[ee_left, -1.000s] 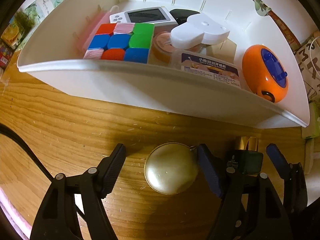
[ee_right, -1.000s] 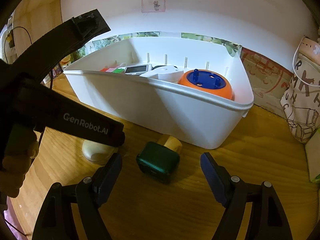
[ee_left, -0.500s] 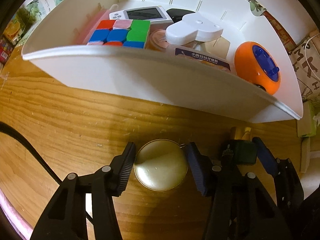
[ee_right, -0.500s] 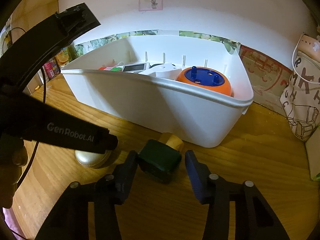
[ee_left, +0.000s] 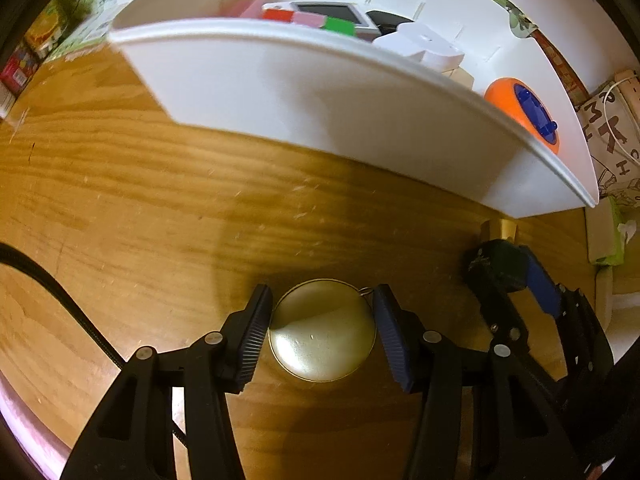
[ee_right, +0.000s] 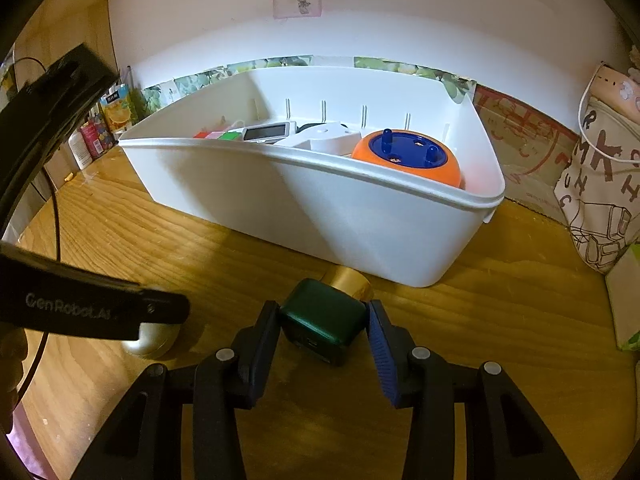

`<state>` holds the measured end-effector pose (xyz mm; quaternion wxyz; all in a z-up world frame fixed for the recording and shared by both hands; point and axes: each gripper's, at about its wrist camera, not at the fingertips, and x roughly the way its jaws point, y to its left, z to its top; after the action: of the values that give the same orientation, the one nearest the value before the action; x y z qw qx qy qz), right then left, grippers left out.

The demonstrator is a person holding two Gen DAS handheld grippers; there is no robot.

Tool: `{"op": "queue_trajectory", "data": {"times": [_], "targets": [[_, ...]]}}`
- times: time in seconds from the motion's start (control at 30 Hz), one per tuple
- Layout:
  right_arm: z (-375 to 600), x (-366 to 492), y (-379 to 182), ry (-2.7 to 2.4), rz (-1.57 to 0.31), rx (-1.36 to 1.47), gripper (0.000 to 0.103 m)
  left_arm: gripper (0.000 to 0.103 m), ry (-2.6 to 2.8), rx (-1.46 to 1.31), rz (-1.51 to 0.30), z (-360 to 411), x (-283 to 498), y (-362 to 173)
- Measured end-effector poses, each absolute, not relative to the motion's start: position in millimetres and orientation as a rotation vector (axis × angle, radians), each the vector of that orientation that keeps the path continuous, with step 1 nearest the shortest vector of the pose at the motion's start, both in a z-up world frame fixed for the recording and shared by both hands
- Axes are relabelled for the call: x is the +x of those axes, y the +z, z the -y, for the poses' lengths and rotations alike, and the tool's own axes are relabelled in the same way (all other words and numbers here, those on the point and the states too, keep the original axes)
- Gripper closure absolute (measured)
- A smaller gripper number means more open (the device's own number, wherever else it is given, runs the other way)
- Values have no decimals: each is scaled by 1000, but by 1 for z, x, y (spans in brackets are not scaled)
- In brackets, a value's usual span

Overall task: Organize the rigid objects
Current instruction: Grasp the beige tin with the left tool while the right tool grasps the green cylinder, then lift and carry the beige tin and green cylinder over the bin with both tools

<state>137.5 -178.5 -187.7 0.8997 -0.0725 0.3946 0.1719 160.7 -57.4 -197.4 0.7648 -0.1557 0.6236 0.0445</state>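
Observation:
A round gold tin [ee_left: 322, 340] lies on the wooden table [ee_left: 160, 200], and my left gripper [ee_left: 322, 312] is shut on it, one pad against each side. My right gripper [ee_right: 323, 307] is shut on a dark green bottle [ee_right: 320, 330] with a gold cap [ee_right: 348, 280], just in front of the white bin [ee_right: 320, 208]. In the left wrist view the same bottle [ee_left: 496, 266] shows at the right between the right gripper's fingers [ee_left: 540, 284]. The bin [ee_left: 320, 92] holds a colour cube [ee_left: 308, 18], a white gadget with a screen [ee_right: 266, 132] and an orange ball with a blue top [ee_right: 408, 156].
A black cable [ee_left: 60, 292] crosses the table at the left. A printed tote bag [ee_right: 600, 184] hangs at the right, with a green tissue pack [ee_left: 608, 236] below it. Snack packets [ee_right: 116, 108] stand by the wall at the far left.
Both grippers closed, the left on the gold tin and the right on the green bottle. The left gripper then drew back from the bin with the tin; the right stayed in place.

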Motion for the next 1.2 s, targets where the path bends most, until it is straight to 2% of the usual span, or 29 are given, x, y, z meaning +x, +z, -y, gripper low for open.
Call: {"op": "queue_trajectory", "data": {"times": [0.47,0.93,1.0,1.2], "targets": [[142,108,-167,370,-753,-202,59,47,67,-309,-1364,27,132,-183],[85,108,-120,394,-621,-222,59,47,47,-202,-1245,-25,139,-118],[78,112,-112,390,-599,-217,59,47,44,-186,-1223,-26,166,-118],[60,125,-93,357,-544,-220,59,47,19,-127,-1146,-53,182,-81]]}}
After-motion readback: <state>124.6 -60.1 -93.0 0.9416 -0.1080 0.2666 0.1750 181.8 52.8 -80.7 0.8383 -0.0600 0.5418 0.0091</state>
